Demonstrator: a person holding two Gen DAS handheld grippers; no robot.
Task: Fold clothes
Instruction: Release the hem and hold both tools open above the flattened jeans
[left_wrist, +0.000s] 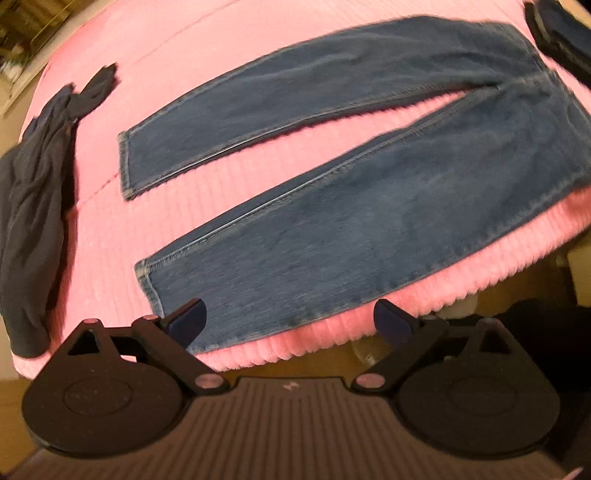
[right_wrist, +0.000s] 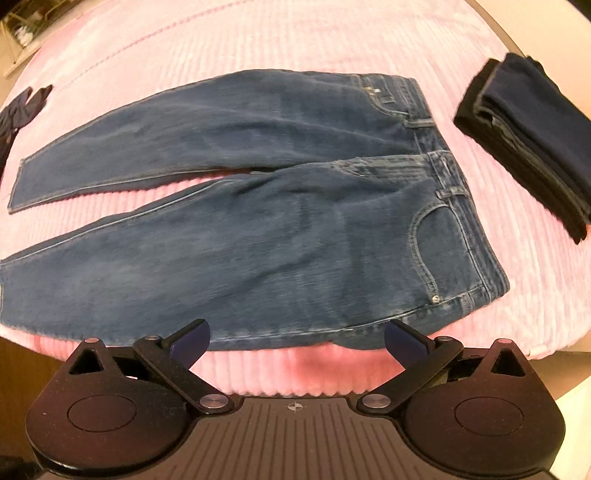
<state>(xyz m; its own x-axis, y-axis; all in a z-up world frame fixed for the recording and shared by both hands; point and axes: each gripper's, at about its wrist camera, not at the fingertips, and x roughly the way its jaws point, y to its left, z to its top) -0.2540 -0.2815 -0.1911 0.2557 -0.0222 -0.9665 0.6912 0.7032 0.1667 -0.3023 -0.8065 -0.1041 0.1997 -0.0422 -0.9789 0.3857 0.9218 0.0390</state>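
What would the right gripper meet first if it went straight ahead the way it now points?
Probably the jeans: the open right gripper points at the near edge of the closer leg, near the hip, lying on the pink blanket. Depth is unclear.

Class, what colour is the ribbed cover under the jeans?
Pink; the cover shows best in the left wrist view.

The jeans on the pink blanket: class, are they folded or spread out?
Spread out. The jeans lie flat on the pink blanket, both legs apart in a V, waistband and pocket showing; no layer is doubled over.
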